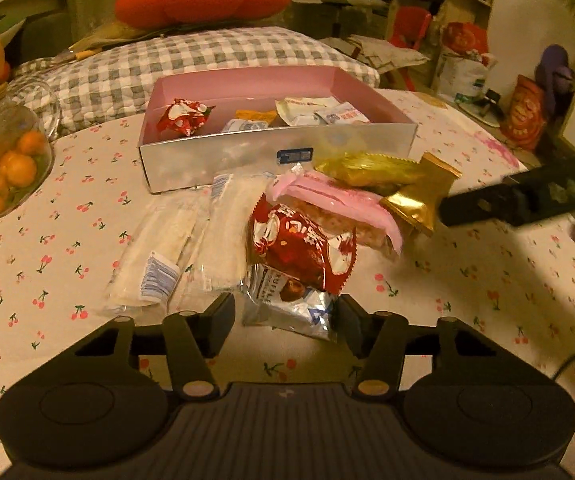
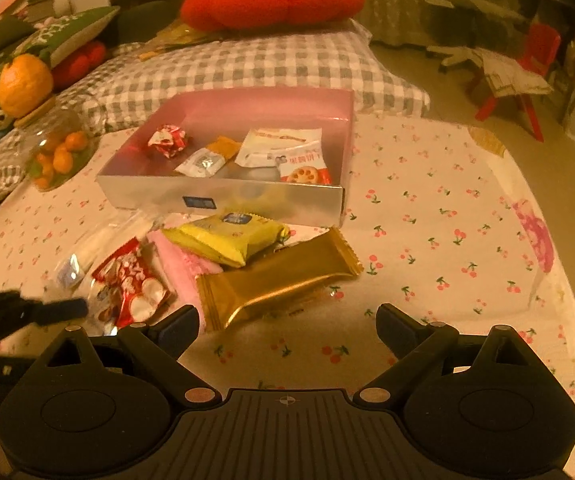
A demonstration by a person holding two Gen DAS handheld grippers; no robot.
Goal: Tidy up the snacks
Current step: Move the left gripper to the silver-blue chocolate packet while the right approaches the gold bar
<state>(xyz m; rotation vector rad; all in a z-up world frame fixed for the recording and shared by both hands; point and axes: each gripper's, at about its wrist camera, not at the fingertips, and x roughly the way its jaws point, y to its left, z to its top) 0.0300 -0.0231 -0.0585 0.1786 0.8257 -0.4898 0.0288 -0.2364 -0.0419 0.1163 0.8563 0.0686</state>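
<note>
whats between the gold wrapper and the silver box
In the right wrist view, a yellow snack packet lies between the gold wrapper and the silver box, overlapping the wrapper's far edge.

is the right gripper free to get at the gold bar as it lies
Probably yes. The right gripper is open, and the gold bar lies just ahead on top of the pile, with only its far end under the yellow packet.

Pink inside, silver outside — box [image 1: 247, 160]. Cherry-print cream tablecloth [image 2: 427, 240]. Grey-and-white checked cushion [image 1: 191, 60]. Red-and-white snack wrapper [image 1: 299, 248], pink packet [image 1: 343, 208], gold bar [image 2: 283, 280], yellow pack [image 2: 231, 240] — orange fruit in clear jar [image 1: 3, 168].
</note>
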